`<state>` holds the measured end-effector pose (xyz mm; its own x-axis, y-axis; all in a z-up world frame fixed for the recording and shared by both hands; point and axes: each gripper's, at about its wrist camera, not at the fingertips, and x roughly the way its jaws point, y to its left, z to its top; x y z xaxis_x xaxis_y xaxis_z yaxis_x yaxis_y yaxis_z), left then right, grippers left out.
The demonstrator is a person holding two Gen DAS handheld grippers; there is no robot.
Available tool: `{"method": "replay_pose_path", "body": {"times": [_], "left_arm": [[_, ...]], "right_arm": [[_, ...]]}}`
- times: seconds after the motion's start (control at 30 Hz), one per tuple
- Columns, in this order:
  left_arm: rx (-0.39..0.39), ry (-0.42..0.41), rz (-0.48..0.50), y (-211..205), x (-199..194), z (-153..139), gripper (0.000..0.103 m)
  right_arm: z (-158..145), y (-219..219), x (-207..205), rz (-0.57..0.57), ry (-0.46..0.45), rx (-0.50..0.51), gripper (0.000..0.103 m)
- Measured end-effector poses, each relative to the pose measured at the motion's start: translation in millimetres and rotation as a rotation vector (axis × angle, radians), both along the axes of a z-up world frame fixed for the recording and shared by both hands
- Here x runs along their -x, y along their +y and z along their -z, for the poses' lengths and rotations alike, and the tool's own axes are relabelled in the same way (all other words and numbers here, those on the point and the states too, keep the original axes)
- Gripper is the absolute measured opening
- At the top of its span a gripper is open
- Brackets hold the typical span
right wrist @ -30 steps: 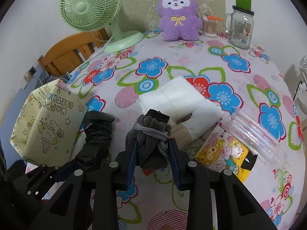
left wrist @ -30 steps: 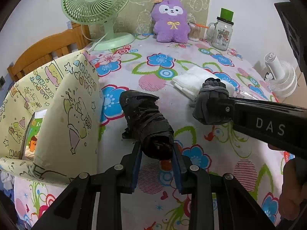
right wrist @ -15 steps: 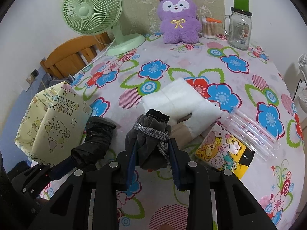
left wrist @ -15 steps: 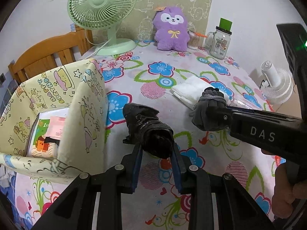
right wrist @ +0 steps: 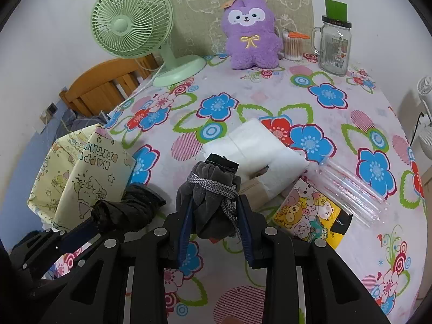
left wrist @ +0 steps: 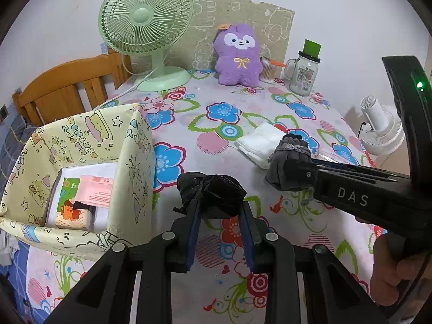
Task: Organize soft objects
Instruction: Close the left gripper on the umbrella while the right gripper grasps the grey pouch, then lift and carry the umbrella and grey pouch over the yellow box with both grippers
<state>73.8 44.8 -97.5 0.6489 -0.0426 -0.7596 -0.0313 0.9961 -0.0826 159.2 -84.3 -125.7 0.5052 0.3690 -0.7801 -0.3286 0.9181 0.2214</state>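
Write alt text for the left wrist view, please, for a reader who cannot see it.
The left gripper holds a black bundle above a floral table, beside an open yellow bag. At right, the right gripper holds a grey pouch. A green fan and purple plush stand at the back.

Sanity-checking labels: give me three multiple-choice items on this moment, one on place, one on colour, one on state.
1. Where does the yellow gift bag stand?
A. beside the glass jar
B. at the table's near left edge
C. behind the green fan

2. What colour is the plush toy?
A. purple
B. orange
C. white

3. How is the left gripper?
A. open and empty
B. out of view
C. shut on the black bundle

Key: B, the bag sits at the left edge; A, its fur is purple; C, both pads press the bundle.
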Motion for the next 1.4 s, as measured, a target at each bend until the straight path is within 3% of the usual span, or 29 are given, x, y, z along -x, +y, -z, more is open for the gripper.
{"method": "replay_pose_path", "body": {"times": [0.37, 0.77, 0.93, 1.4], "left_arm": [[-0.008, -0.025, 0.003, 0.4, 3.3, -6.2, 0.027], [-0.019, 0.033, -0.006, -1.0, 0.5, 5.8, 0.033], [0.000, 0.009, 0.002, 0.7, 2.4, 3.3, 0.025], [-0.008, -0.060, -0.008, 8.2, 13.0, -20.5, 0.024]], "right_arm": [[-2.0, 0.4, 2.7, 0.001, -0.001, 0.004, 0.035], [-1.2, 1.8, 3.8, -0.003, 0.000, 0.012, 0.035], [-2.9, 3.3, 4.8, -0.004, -0.005, 0.012, 0.035], [-24.0, 14.5, 15.9, -0.025, -0.049, 0.010, 0.035]]}}
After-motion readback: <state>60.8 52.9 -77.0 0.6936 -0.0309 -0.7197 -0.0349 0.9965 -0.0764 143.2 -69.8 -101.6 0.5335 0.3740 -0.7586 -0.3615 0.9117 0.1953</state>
